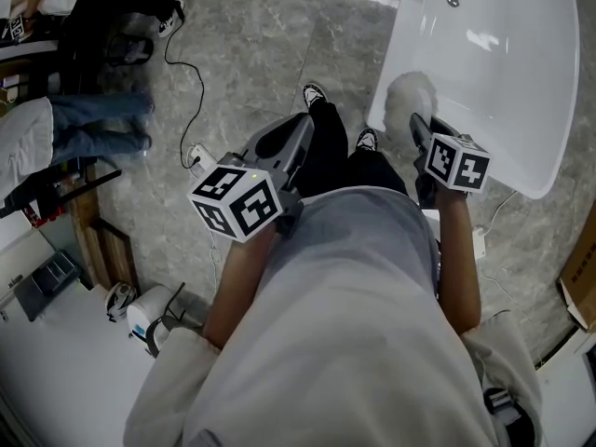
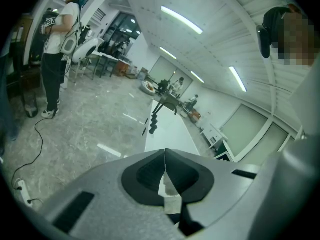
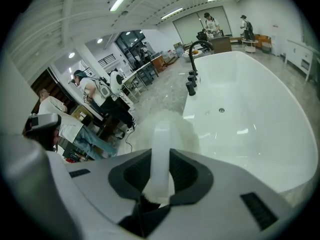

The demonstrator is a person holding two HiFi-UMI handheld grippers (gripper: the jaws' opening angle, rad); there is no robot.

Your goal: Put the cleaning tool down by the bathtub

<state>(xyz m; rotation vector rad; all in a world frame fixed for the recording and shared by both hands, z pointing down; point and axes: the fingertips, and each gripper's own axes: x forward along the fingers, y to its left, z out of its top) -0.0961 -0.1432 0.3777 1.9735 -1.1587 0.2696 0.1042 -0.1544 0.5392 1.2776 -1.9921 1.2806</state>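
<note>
Right gripper view: right gripper (image 3: 161, 159) clamped on the white handle of the cleaning tool (image 3: 162, 129), fluffy head held at the near rim of the bathtub (image 3: 260, 134). Left gripper view: left gripper (image 2: 165, 159) clenched, 2 jaws together, nothing between.

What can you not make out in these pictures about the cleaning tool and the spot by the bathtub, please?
- Cleaning tool: its fluffy head is blurred in the right gripper view, too close to the lens; the handle's end is hidden inside the right tongs.
- Floor beside the bathtub: the person's torso covers much of it in the head view.
- Bathtub's far end: cut off by the head view's top edge.
</note>
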